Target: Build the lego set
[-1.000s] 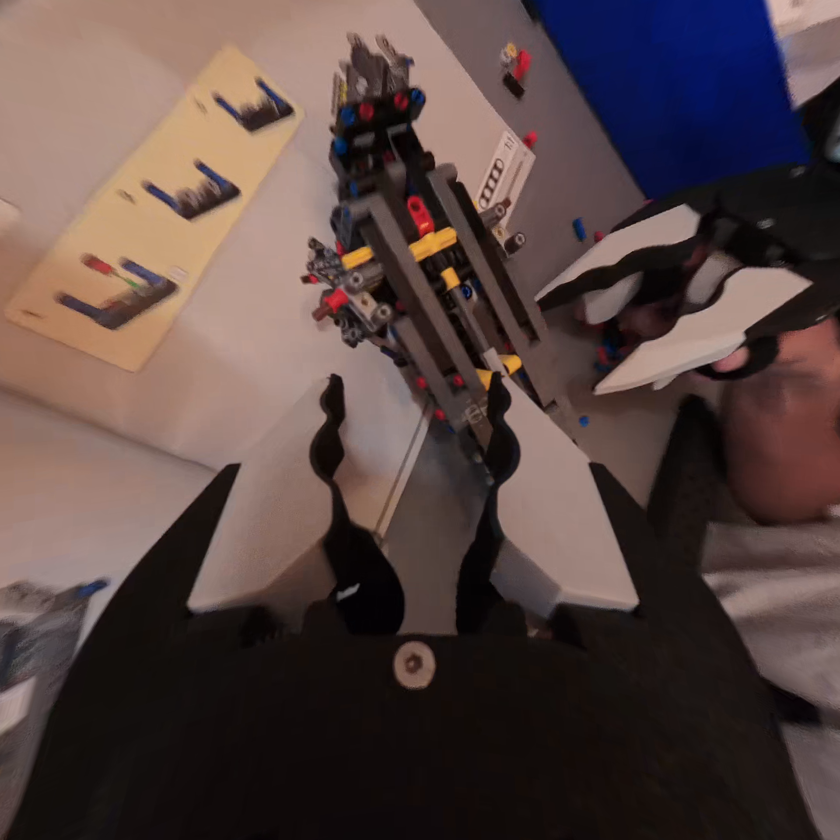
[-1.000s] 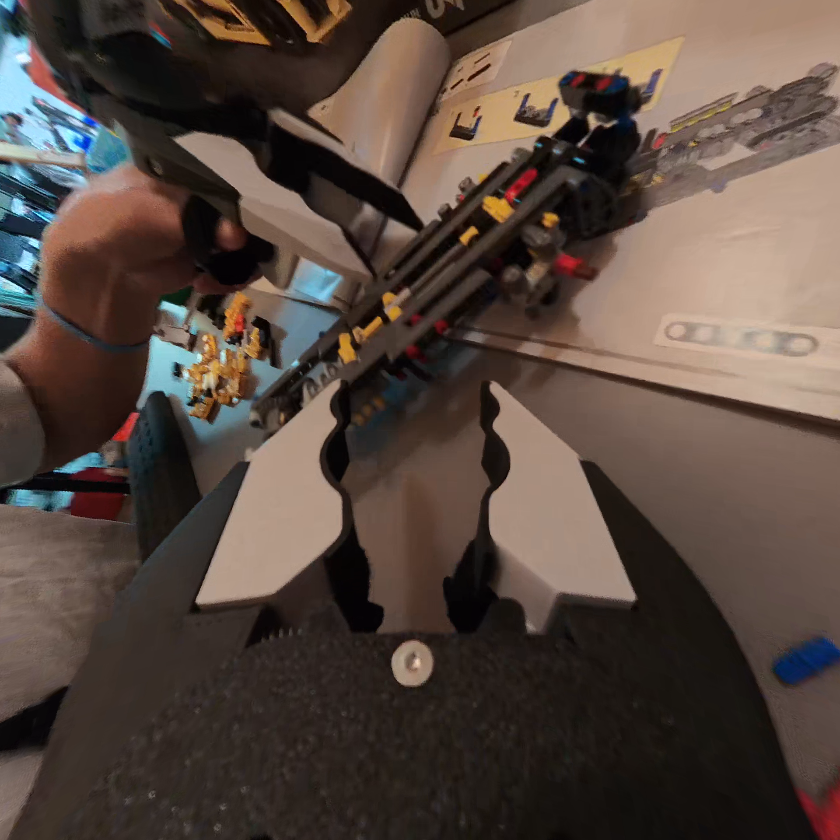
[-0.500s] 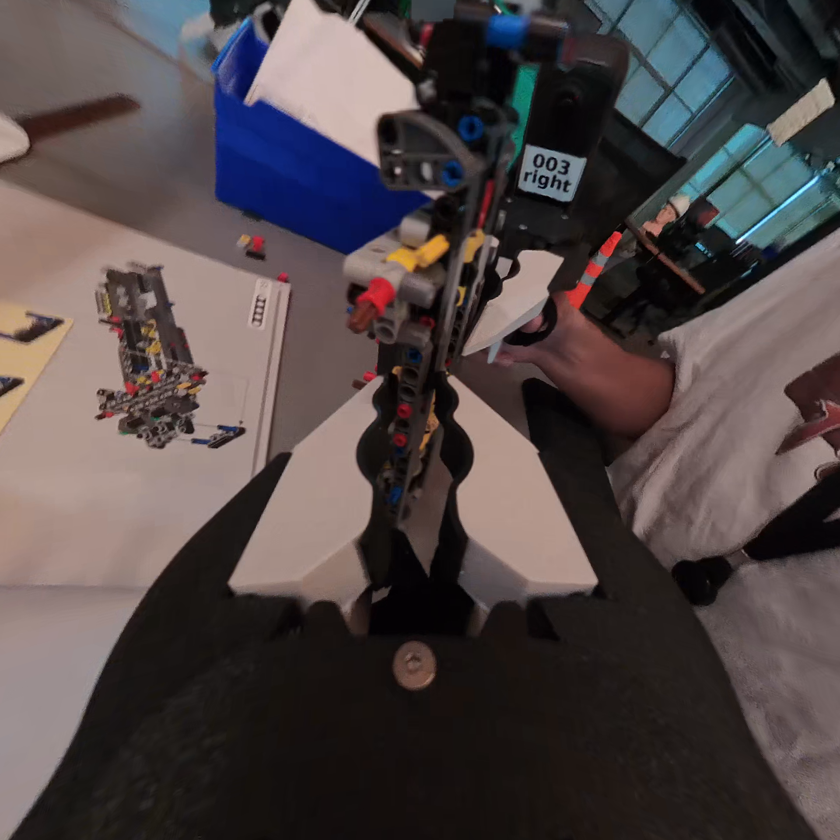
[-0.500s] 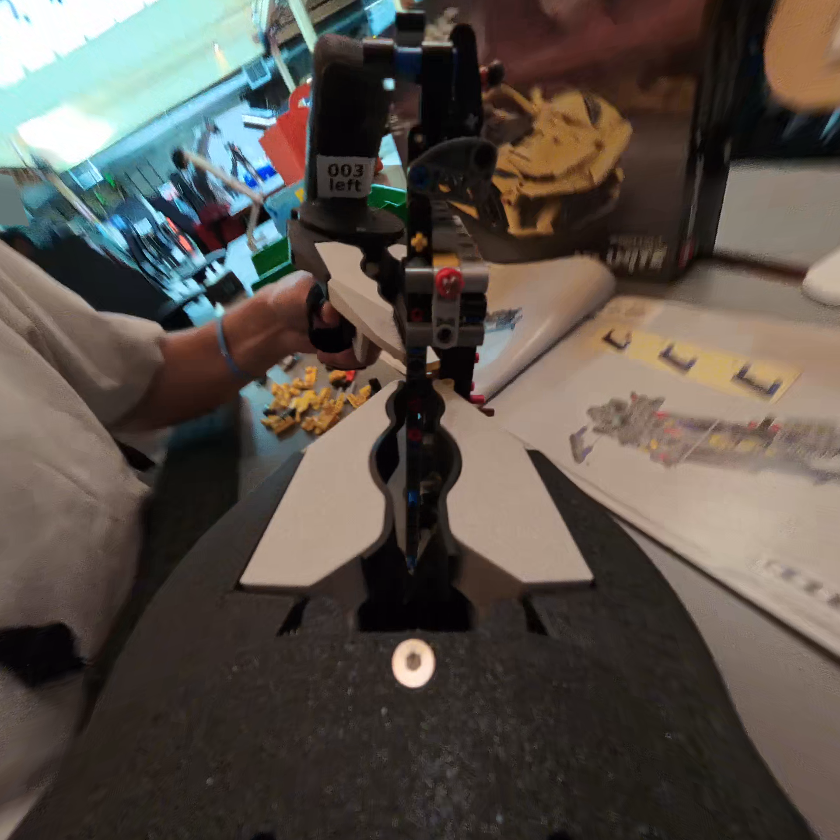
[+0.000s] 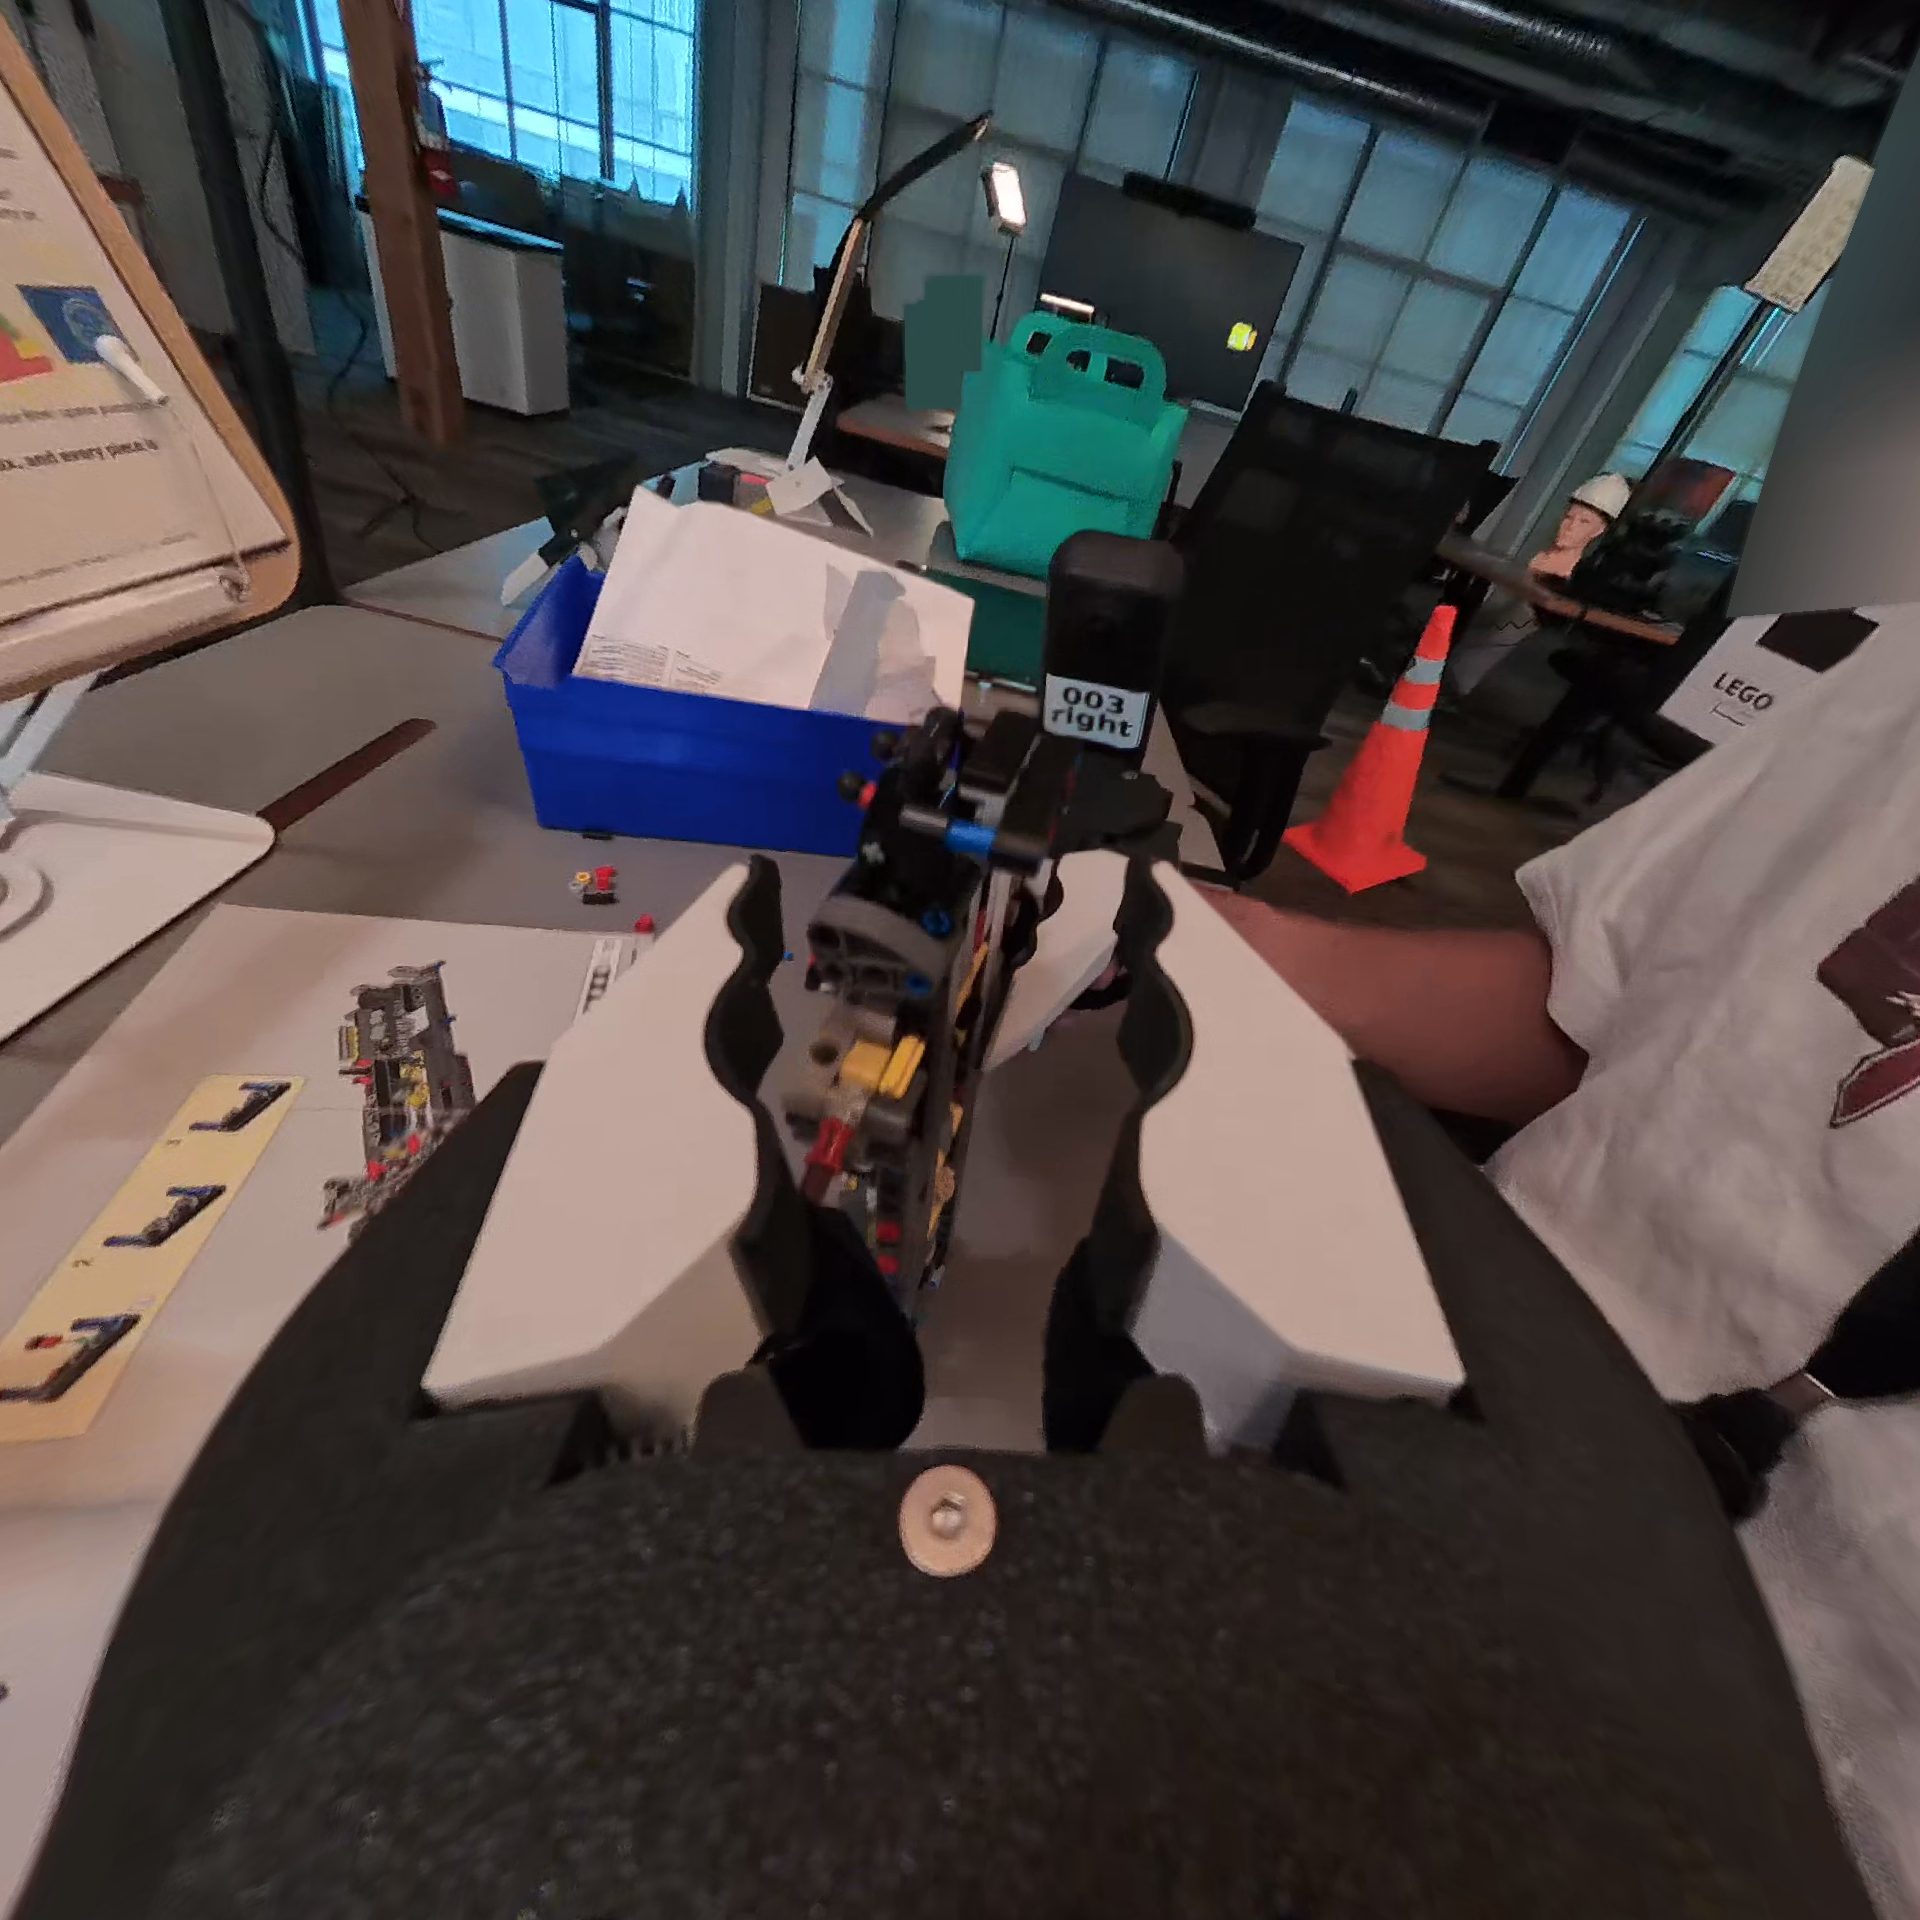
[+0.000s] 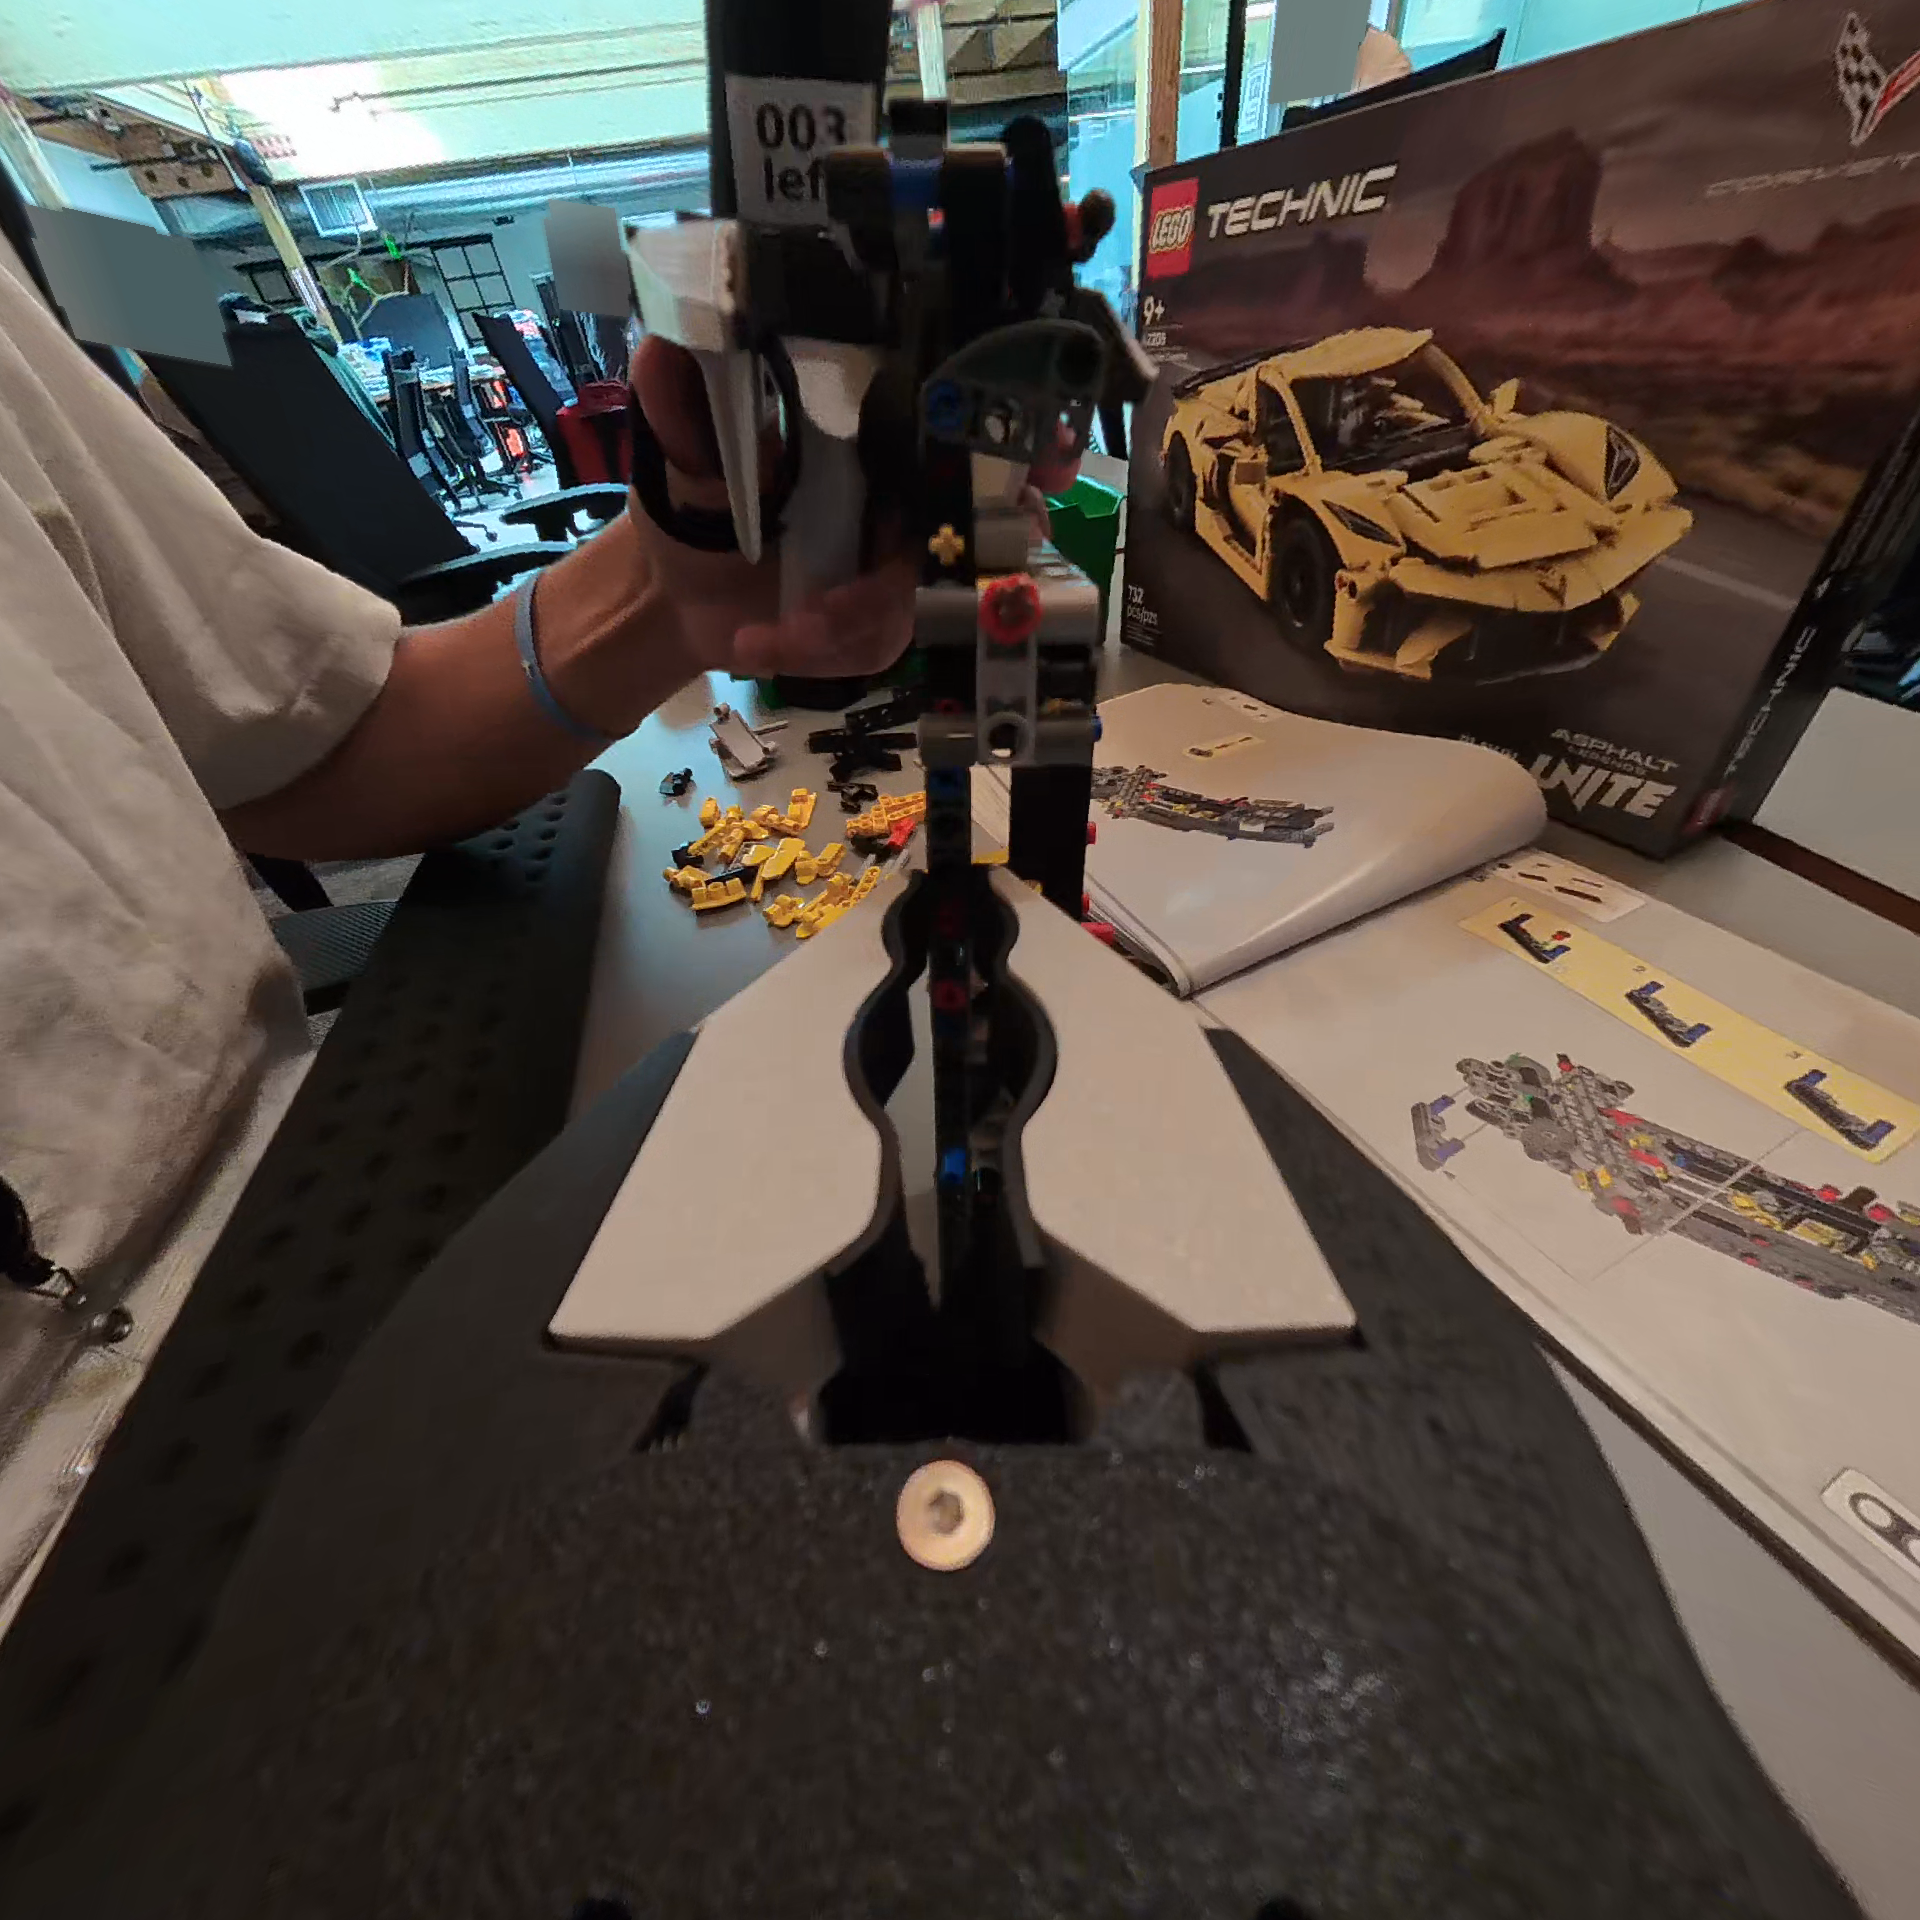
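The upright lego assembly (image 6: 971, 727) is clamped by the right claw (image 6: 951, 1049), while the left claw (image 5: 940, 1049) is spread wide around it, seemingly untouching.

You have the long, narrow lego frame (image 6: 961, 1039) standing upright, its lower end clamped between the right tongs (image 6: 951, 914). It is mostly black and dark grey beams, dotted with red and blue pins, with a yellow cross piece and a red pin in a light grey block partway up, and a curved dark grey panel near the top. In your left wrist view the same frame (image 5: 894, 1049) stands between the spread left tongs (image 5: 951, 914), untouched by either finger. Loose yellow pieces (image 6: 779, 852) lie heaped on the tabletop, left of the frame.
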`<state>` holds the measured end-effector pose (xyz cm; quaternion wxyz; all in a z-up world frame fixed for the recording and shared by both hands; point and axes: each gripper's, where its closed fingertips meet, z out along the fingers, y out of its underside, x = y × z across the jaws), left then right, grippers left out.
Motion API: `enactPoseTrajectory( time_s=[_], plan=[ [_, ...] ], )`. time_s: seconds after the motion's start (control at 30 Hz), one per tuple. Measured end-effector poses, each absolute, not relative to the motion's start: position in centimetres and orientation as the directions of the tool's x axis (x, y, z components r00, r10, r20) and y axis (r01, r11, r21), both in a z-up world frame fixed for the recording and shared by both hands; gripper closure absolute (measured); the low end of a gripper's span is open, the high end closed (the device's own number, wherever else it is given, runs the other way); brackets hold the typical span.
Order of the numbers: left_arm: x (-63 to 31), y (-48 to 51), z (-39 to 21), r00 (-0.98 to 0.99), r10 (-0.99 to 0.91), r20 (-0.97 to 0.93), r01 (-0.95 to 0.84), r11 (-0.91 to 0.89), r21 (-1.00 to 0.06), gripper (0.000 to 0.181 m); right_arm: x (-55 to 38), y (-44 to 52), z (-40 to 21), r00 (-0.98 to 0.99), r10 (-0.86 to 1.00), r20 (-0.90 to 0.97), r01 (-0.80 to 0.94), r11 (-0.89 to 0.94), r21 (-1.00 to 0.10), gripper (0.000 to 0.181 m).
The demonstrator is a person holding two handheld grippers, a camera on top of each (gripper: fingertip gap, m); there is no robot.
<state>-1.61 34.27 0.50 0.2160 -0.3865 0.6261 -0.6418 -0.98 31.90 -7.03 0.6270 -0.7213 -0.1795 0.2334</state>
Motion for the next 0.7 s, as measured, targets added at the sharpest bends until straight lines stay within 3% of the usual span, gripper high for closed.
enactPoseTrajectory(
  time_s=[0.13, 0.33, 0.4, 0.53, 0.7],
  plan=[
    [-1.7, 33.1, 1.7, -0.632, -0.748, 0.200, -0.162, -0.125, -0.979, 0.142, -1.3, 31.5, -7.1, 0.824, 0.559, -0.089, -0.003, -0.152, -0.988, 0.175],
    [-1.3, 32.8, 1.6, -0.601, -0.780, 0.177, -0.158, -0.102, -0.982, 0.144, -0.8, 31.1, -7.3, 0.835, 0.533, -0.137, -0.044, -0.184, -0.982, 0.172],
    [-1.3, 32.6, 1.6, -0.601, -0.779, 0.178, -0.159, -0.101, -0.982, 0.144, 0.4, 30.3, -7.2, 0.865, 0.483, -0.140, -0.034, -0.223, -0.974, 0.151],
    [-1.3, 31.7, 1.5, -0.603, -0.785, 0.144, -0.139, -0.074, -0.987, 0.144, 2.0, 28.5, -0.5, 0.923, 0.381, -0.051, -0.008, -0.115, -0.993, 0.143],
    [-1.3, 30.5, 1.4, -0.605, -0.791, 0.094, -0.131, -0.018, -0.991, 0.145, -1.5, 29.6, 3.1, 0.891, 0.453, 0.038, 0.070, -0.054, -0.996, 0.144]
  ],
)
